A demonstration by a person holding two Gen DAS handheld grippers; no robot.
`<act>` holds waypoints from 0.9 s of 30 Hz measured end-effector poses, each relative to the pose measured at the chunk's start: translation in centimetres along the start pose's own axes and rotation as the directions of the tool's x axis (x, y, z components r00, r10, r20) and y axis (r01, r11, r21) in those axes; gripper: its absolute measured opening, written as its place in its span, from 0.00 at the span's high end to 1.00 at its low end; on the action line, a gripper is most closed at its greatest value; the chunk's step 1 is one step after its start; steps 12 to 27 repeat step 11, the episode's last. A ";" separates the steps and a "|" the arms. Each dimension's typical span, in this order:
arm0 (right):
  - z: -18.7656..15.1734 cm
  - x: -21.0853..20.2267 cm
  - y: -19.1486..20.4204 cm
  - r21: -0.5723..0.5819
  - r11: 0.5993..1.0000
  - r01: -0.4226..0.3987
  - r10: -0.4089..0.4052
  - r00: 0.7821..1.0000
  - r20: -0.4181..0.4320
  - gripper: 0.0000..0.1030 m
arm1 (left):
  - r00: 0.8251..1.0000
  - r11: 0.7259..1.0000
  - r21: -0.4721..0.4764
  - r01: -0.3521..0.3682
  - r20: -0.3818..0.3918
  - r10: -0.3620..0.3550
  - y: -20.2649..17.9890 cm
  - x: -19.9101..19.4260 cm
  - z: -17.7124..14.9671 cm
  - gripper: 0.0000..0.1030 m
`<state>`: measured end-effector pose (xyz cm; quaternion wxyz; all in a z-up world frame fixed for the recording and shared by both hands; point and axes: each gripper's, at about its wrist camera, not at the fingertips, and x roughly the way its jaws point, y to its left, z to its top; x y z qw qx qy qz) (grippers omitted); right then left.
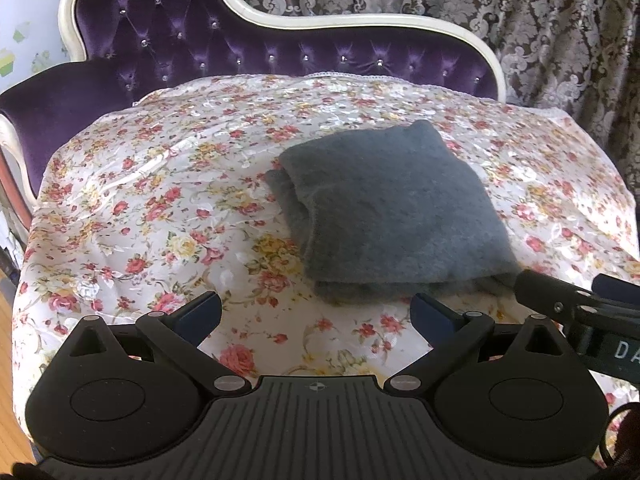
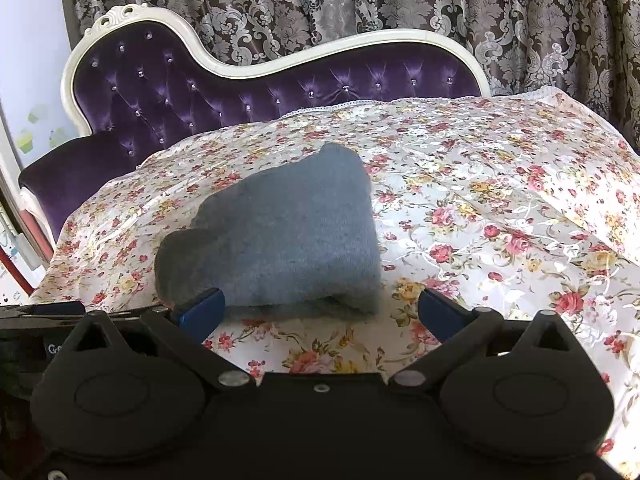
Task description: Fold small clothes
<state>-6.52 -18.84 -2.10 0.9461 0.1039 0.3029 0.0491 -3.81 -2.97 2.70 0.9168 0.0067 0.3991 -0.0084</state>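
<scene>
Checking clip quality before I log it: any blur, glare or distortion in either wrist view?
Left wrist: the folded grey fleece garment looks soft, blurred at its near edge; sheen streaks the glossy floral cloth; fisheye bends the purple tufted sofa back. Right wrist: garment equally soft, daylight washes out the cloth at right.

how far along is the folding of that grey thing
Looks nearly done: the grey garment lies as a compact layered bundle on the floral cloth. Nothing is in hand: the left hand-held gripper and right hand-held gripper are both open, just short of its near edge. At most a final tidy is left; no other clothes are visible.
</scene>
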 end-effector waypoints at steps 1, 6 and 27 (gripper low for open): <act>0.0 0.0 -0.1 0.002 1.000 0.002 -0.002 1.000 -0.002 0.01 | 1.000 1.000 0.001 0.002 -0.003 -0.002 -0.1 0.0 0.0 0.01; -0.1 0.2 -0.3 0.017 1.000 0.006 -0.006 1.000 -0.013 0.01 | 1.000 1.000 -0.002 0.013 -0.012 -0.013 -0.3 0.2 -0.1 0.01; -0.2 0.3 -0.5 0.028 1.000 0.006 -0.005 1.000 -0.020 0.01 | 1.000 1.000 0.000 0.012 -0.016 -0.012 -0.4 0.4 -0.1 0.01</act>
